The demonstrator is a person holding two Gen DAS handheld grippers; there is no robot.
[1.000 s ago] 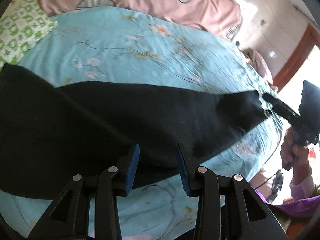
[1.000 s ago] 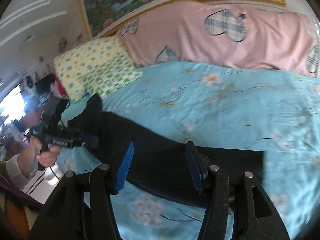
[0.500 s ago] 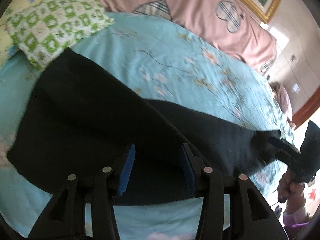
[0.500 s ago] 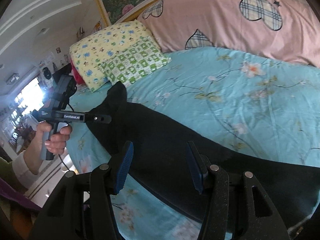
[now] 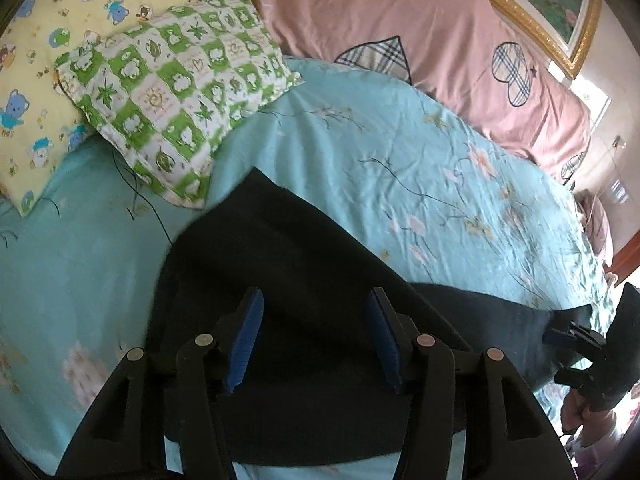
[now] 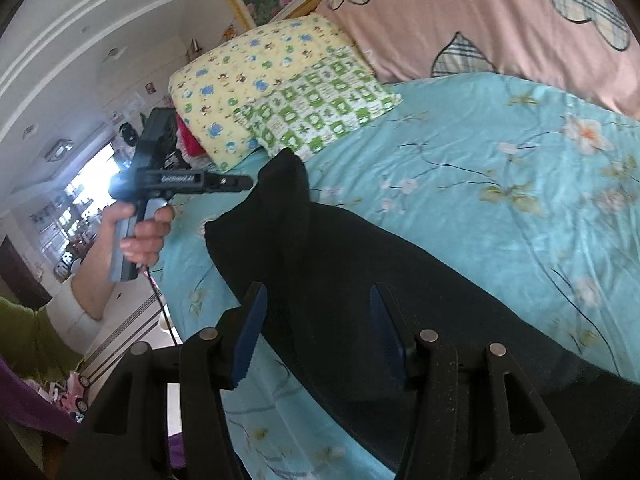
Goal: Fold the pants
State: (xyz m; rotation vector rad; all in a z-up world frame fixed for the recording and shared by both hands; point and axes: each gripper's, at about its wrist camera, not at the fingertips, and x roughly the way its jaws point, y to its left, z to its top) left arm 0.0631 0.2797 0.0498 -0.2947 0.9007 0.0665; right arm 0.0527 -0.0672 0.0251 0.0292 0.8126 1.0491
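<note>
Close by, the left gripper (image 5: 314, 336) is hovering over the black pants (image 5: 304, 280), its jaws opening with nothing clamped between them. Likewise the right gripper (image 6: 316, 332) is hanging half open and gripping nothing. Beyond them, the pants are lying across the blue floral bedspread (image 5: 400, 168), stretching toward two o'clock. Farther off, pillows (image 5: 176, 92) are resting at eleven o'clock.
</note>
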